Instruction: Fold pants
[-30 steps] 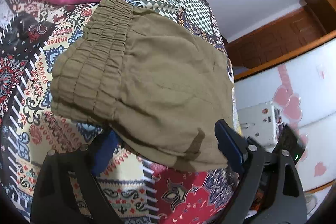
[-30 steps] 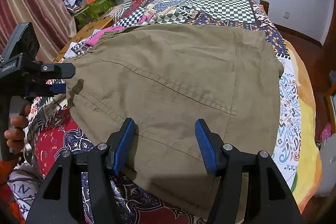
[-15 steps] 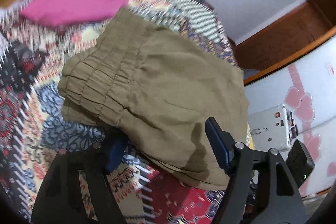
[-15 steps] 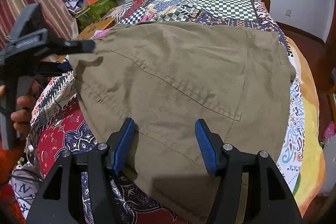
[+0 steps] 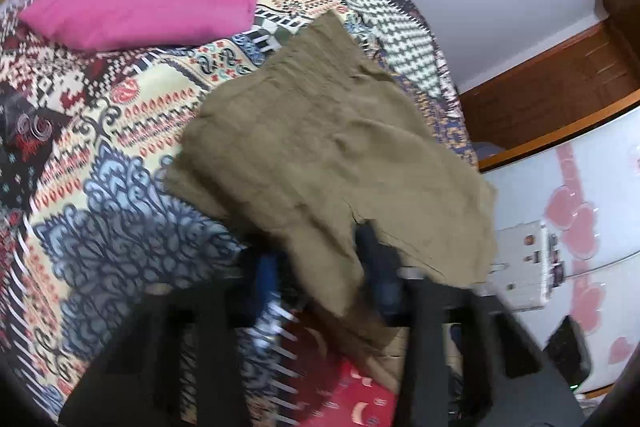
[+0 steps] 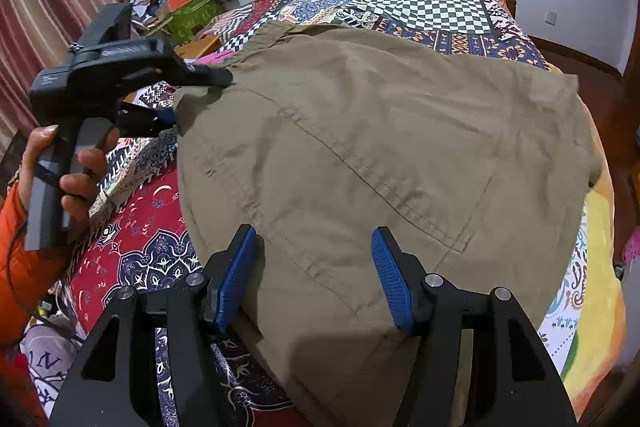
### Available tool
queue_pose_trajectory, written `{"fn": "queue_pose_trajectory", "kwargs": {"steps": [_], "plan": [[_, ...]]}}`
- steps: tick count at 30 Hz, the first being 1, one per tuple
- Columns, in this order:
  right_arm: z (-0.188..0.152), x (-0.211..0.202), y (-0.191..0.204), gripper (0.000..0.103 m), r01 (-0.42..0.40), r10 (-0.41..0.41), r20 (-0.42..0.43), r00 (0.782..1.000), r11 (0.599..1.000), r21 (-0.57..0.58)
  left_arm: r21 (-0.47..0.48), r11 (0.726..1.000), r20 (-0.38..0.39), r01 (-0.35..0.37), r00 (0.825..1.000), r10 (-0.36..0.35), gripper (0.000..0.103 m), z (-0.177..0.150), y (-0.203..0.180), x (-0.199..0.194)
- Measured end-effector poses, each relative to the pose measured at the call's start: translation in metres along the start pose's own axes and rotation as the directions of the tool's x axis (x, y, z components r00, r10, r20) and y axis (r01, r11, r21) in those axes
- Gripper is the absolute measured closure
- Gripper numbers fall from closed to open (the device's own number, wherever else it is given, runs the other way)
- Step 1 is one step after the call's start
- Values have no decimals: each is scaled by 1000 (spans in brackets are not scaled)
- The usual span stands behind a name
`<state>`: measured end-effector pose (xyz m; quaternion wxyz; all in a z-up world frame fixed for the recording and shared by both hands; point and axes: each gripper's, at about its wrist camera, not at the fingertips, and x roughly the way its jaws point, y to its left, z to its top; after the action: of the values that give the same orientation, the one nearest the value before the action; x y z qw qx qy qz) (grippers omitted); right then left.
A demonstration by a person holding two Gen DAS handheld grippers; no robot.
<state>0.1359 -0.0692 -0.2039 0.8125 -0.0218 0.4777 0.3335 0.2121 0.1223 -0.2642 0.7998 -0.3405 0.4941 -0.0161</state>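
Note:
Olive-brown pants [image 6: 392, 147] lie folded on the patterned bedspread [image 6: 132, 235], also in the left wrist view [image 5: 320, 155]. My left gripper [image 5: 324, 267] has its jaws around the pants' near left edge, with cloth hanging between the blurred fingers. From the right wrist view the left gripper [image 6: 200, 95] has one finger above and one below that edge, still parted. My right gripper [image 6: 314, 275] is open, its blue pads [image 6: 236, 275] straddling the pants' near edge without closing.
Folded pink pants [image 5: 136, 15] lie on the bedspread beyond the olive pair. A cluttered side table [image 6: 188, 11] and striped curtain [image 6: 48, 7] stand at the left. A white appliance with pink hearts [image 5: 576, 211] is past the bed's right edge.
My left gripper has moved in over the pants' left edge and lifted it; the elastic waistband no longer shows. The right gripper has held still.

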Motion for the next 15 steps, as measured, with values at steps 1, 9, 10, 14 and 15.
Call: {"fn": "queue_pose_trajectory", "kwargs": {"steps": [1,9,10,14,15], "plan": [[1,0,-1,47,-3,3,-1,1000,1000,2,6,1000,1,8,1000,-8,74,-1,1,-1],[3,-1,3,47,2,-2,-14,1000,1000,-23,148,987,81,-66,995,54,85,-15,-11,-28],[4,-1,3,47,2,-2,-16,1000,1000,-28,164,983,97,-80,993,65,86,-18,-12,-33],[11,3,10,47,-2,1,-26,1000,998,-58,182,975,148,-128,984,101,86,-30,-5,-59],[13,4,14,47,-7,5,-28,1000,997,-74,172,975,162,-144,980,116,86,-34,1,-67]]}}
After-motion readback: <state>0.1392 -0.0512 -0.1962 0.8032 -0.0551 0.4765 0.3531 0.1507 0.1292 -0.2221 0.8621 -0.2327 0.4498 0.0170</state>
